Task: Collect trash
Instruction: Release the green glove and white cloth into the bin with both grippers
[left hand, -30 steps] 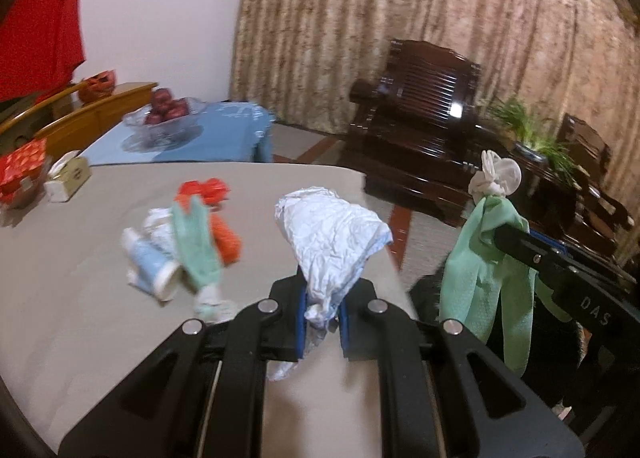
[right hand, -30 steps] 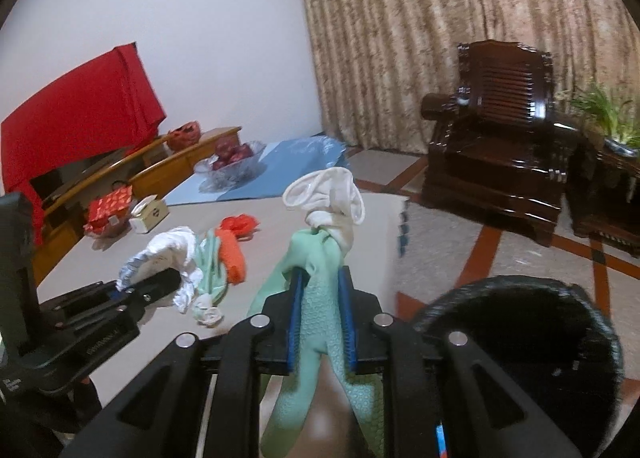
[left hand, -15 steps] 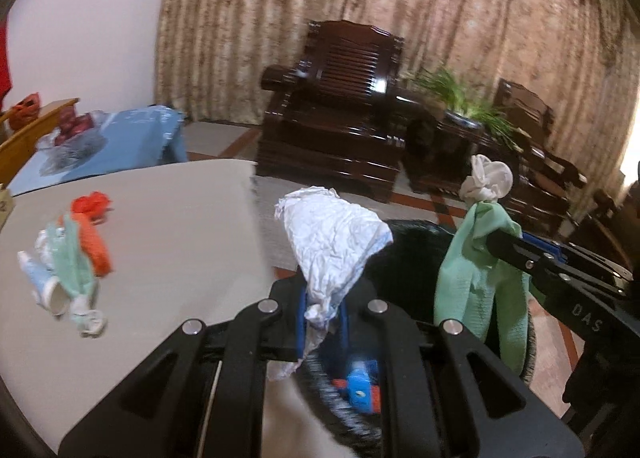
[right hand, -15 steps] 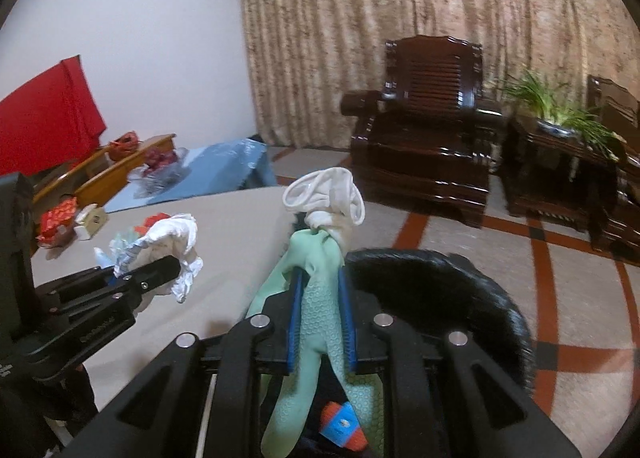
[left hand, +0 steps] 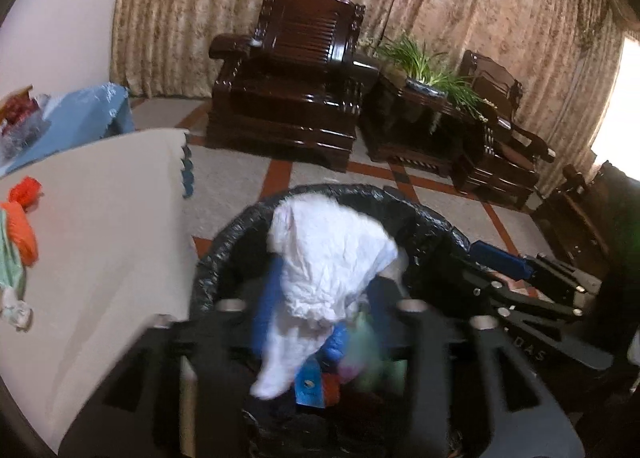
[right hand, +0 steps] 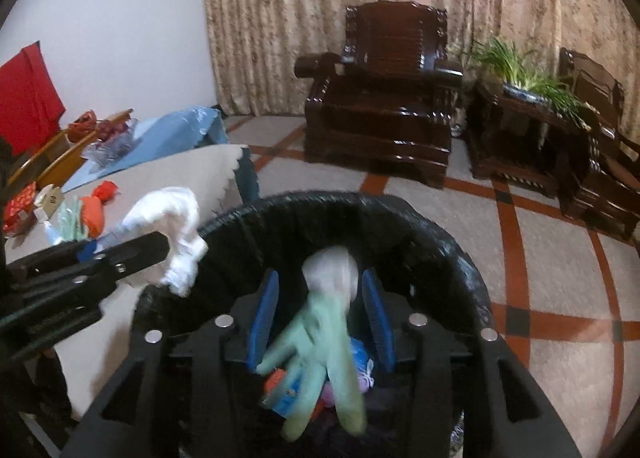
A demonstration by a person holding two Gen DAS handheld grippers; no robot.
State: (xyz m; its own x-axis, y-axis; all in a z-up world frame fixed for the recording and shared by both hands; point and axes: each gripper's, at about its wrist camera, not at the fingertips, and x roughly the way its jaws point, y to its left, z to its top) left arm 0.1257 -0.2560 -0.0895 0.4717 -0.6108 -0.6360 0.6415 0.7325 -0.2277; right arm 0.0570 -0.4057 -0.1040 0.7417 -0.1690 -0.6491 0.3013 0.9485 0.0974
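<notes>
A black-lined trash bin stands beside the beige-covered table. My left gripper hangs over the bin with its jaws opening. A crumpled white paper wad sits loose between the spread blue pads, also seen as the paper wad at the left gripper's tip. My right gripper is over the bin too, jaws opening. A green rubber glove with a white cuff drops between its pads, touching neither. Coloured wrappers lie in the bin. Orange and green scraps stay on the table.
A dark wooden armchair and a side table with a green plant stand across the tiled floor. A blue-covered low table with a fruit bowl sits at the far left. The right gripper's body reaches in from the right.
Both grippers swung from above the table to over the bin and dipped down. Their jaws, earlier shut on the paper wad and the glove, have spread, and both items are slipping downward.
</notes>
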